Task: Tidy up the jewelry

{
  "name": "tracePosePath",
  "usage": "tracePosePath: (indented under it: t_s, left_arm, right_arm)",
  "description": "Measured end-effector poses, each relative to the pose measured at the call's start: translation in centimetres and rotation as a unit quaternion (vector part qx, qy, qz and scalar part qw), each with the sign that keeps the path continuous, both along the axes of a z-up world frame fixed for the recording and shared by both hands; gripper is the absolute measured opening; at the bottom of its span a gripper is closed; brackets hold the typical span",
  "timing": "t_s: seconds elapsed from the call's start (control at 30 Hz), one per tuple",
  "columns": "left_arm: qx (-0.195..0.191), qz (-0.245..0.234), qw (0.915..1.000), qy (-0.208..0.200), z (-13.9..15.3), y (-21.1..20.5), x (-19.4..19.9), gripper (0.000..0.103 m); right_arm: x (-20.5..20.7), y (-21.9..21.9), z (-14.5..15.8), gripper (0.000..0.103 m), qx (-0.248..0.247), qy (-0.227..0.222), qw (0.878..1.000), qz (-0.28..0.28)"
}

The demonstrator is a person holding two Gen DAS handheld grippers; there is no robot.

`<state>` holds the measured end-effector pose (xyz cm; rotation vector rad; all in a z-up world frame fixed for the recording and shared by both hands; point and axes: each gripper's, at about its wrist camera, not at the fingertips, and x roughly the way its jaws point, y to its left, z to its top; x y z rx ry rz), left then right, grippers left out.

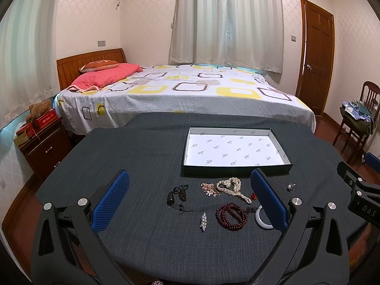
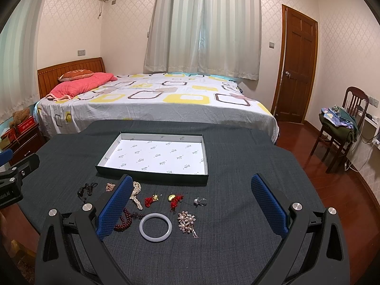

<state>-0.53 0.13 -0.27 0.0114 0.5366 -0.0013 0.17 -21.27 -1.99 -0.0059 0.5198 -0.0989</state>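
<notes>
Several jewelry pieces lie on a dark cloth-covered table (image 1: 147, 242) in front of a shallow box (image 1: 288, 165) lined with white printed paper. In the left wrist view I see a black cord piece (image 1: 177, 194), a silver brooch (image 1: 203, 220), a pearl necklace (image 1: 231, 187) and a dark red bead bracelet (image 1: 231, 216). In the right wrist view the box (image 2: 152, 174) sits behind a white bangle (image 2: 155, 228), a pearl brooch (image 2: 187, 222), red tassel charms (image 2: 175, 200) and a ring (image 2: 200, 201). My left gripper (image 1: 190, 191) and right gripper (image 2: 191, 196) are both open, empty, above the table.
A bed (image 1: 180, 95) stands behind the table. A nightstand (image 1: 45, 147) is at the left. A chair with clothes (image 2: 339, 123) and a door (image 2: 296, 64) are at the right.
</notes>
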Motion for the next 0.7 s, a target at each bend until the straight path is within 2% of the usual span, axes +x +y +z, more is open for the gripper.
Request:
tracePosePath:
  t_s: [0.7]
  left_arm:
    - [-0.002, 0.001, 1.0000, 0.003, -0.70, 0.04, 0.09, 0.100]
  right_arm:
    - [0.05, 0.13, 0.02, 0.097, -0.001, -0.001, 1.000, 0.001]
